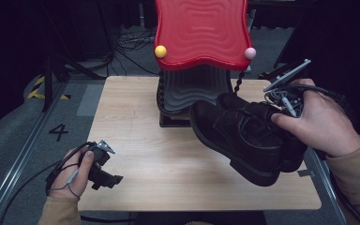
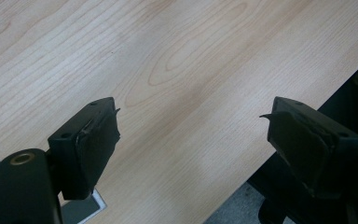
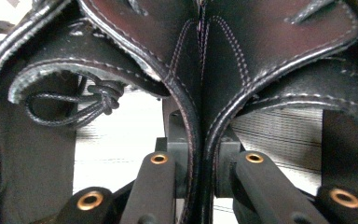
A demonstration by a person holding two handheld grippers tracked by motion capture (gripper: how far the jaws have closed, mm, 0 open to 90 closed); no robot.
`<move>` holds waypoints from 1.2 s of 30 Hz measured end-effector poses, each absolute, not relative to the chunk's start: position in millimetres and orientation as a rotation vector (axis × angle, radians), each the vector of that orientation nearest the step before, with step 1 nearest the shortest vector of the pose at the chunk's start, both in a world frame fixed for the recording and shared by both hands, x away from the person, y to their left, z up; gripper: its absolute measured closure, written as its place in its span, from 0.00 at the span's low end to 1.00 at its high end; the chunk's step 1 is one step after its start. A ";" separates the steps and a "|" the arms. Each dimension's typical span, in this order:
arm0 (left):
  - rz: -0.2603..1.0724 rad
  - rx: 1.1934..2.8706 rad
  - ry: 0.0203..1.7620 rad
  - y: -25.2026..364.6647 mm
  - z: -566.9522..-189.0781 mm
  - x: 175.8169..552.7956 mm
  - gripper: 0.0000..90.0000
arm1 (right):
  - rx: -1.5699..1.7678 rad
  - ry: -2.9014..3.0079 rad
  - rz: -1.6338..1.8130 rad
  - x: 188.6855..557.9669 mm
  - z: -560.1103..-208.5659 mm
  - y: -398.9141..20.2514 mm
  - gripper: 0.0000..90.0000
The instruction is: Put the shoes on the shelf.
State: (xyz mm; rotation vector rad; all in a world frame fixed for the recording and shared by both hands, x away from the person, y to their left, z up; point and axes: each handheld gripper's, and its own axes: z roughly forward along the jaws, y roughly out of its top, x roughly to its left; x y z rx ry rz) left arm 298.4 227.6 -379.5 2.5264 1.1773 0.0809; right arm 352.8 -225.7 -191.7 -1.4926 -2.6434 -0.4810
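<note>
right gripper [image 1: 281, 105]: squeezes two black leather shoes [image 1: 243, 136] together, lifted | left gripper [image 2: 193, 140]: wide apart, holding nothing, over light wooden table [image 1: 168, 164]

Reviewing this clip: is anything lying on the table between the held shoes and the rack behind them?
Nothing visible does. The right gripper is shut on the shoes, pinching their inner walls together and holding them lifted just in front of the rack. The table between them looks bare. The left gripper rests open, far off.

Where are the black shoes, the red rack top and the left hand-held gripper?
black shoes [image 1: 243, 136]: high view, upper of the near shoe.
red rack top [image 1: 201, 30]: high view, its wavy surface.
left hand-held gripper [image 2: 193, 140]: left gripper view, between its open jaws.
</note>
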 end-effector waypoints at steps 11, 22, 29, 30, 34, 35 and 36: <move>0.080 2.526 1.178 228.4 -379.9 296.8 0.19 | -1.474 -2.666 -0.522 353.9 -155.1 -223.7 0.92; 0.087 2.516 1.177 230.8 -378.9 294.6 0.19 | -1.434 -2.663 -0.571 356.9 -115.6 -212.9 0.92; 0.076 2.506 1.164 230.3 -377.5 298.5 0.19 | -1.437 -2.659 -0.633 369.5 -91.3 -200.8 0.92; 0.077 2.505 1.164 230.4 -377.1 299.6 0.19 | -1.441 -2.655 -0.643 372.6 -87.3 -198.2 0.92; 0.084 2.495 1.151 232.5 -375.3 303.7 0.19 | -1.486 -2.655 -0.668 382.8 -75.6 -189.1 0.92; 0.082 2.493 1.149 233.0 -375.3 304.5 0.19 | -1.504 -2.654 -0.674 386.4 -71.7 -186.5 0.92; 0.082 2.490 1.149 234.0 -375.8 305.6 0.19 | -1.528 -2.652 -0.682 392.1 -66.7 -183.4 0.92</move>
